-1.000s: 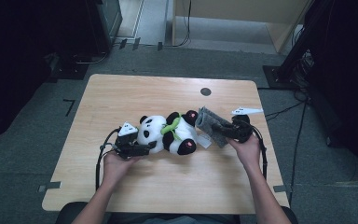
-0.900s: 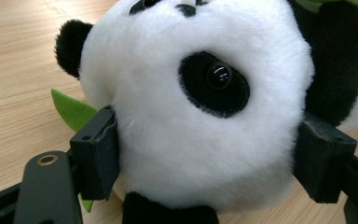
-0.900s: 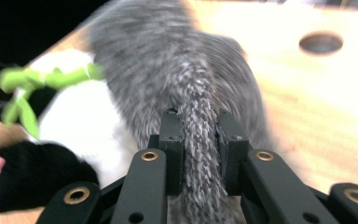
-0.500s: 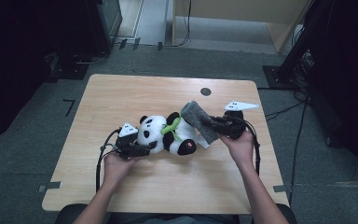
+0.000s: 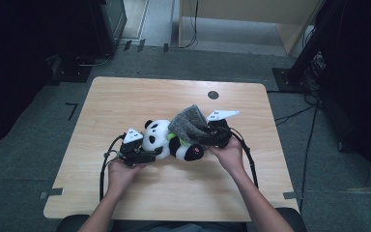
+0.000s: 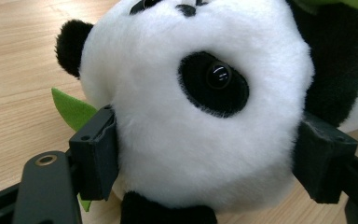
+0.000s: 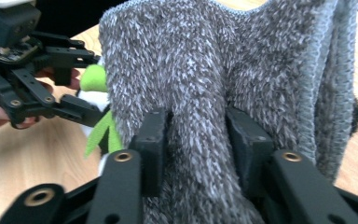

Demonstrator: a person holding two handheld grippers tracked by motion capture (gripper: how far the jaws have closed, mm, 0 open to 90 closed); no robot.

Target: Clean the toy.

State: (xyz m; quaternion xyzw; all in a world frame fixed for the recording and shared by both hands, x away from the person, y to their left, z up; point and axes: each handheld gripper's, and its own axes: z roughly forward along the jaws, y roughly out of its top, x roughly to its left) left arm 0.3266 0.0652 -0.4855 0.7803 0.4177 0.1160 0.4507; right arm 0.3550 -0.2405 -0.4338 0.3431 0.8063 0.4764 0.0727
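**Draping the grey cloth over the panda**

Holding the plush panda [image 5: 166, 140] by its head, the left gripper [image 5: 145, 155] has its fingers [image 6: 93, 154] pressed into the white fur on either side, clamped on the toy rather than closed fully. The panda lies on its side near the middle of the worktop [image 5: 125, 96], its long axis running left to right across the high view: head toward the left gripper, black feet toward the right hand [image 5: 229, 154].

The right gripper [image 5: 207, 137] has its fingers [image 7: 151, 144] pinched on a fold of the fuzzy grey cloth [image 5: 188, 124], which bunches up between them in the right gripper view. The cloth hangs over the body end of the toy, resting on or just above the torso; whether it touches the fur everywhere cannot be told. A green leaf [image 6: 72, 109] pokes out beside the head.

The relation that matters: the cloth sits at the foot end and the head lies to its left, along the toy's long axis. The right gripper is the nearer one to the cloth and already holds it, so covering the panda likely means carrying the cloth leftward along that axis while the left gripper steadies the head.
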